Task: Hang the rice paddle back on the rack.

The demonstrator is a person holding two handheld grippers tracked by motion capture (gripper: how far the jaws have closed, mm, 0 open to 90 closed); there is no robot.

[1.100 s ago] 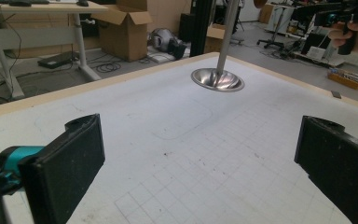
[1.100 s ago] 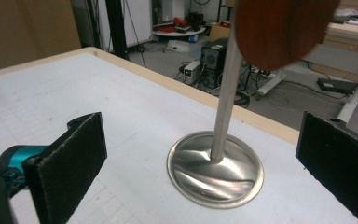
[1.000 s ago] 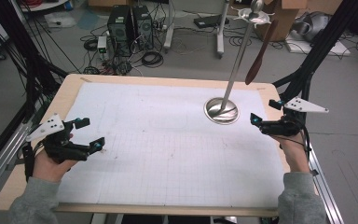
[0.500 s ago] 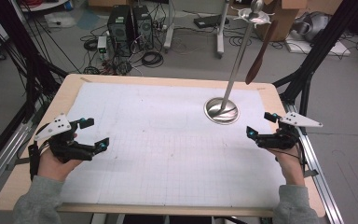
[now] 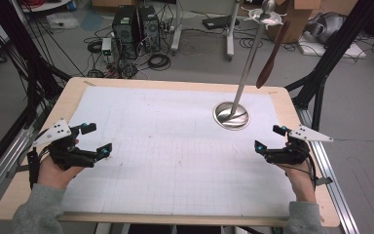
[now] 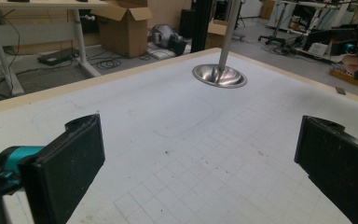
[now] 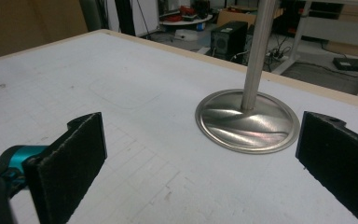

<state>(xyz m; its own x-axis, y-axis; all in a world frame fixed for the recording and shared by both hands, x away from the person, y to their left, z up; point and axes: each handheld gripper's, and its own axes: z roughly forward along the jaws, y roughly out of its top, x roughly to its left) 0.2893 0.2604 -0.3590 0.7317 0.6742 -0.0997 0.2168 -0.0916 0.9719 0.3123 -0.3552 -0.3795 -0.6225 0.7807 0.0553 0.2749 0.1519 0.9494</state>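
A metal stand with a round dished base (image 5: 231, 116) stands on the white gridded mat (image 5: 175, 146) at the back right. Its thin pole (image 5: 250, 58) rises to a small top dish, and a brown wooden utensil (image 5: 270, 61) hangs from it. My left gripper (image 5: 97, 139) is open near the mat's left edge with nothing between its pads. My right gripper (image 5: 269, 138) is open at the right, in front of the stand and apart from it. The base (image 6: 219, 76) lies far ahead in the left gripper view (image 6: 200, 177). It lies close ahead (image 7: 247, 121) between the right gripper's (image 7: 200, 163) spread jaws.
The wooden table edge (image 5: 175, 84) frames the mat. Aluminium rails (image 5: 338, 195) and black frame posts (image 5: 24, 58) flank the table. Computer towers (image 5: 134, 24), cables and cardboard boxes are on the floor beyond.
My right gripper has drawn back from beside the stand toward the near edge and slightly left. The left gripper has barely moved. Both remain open.
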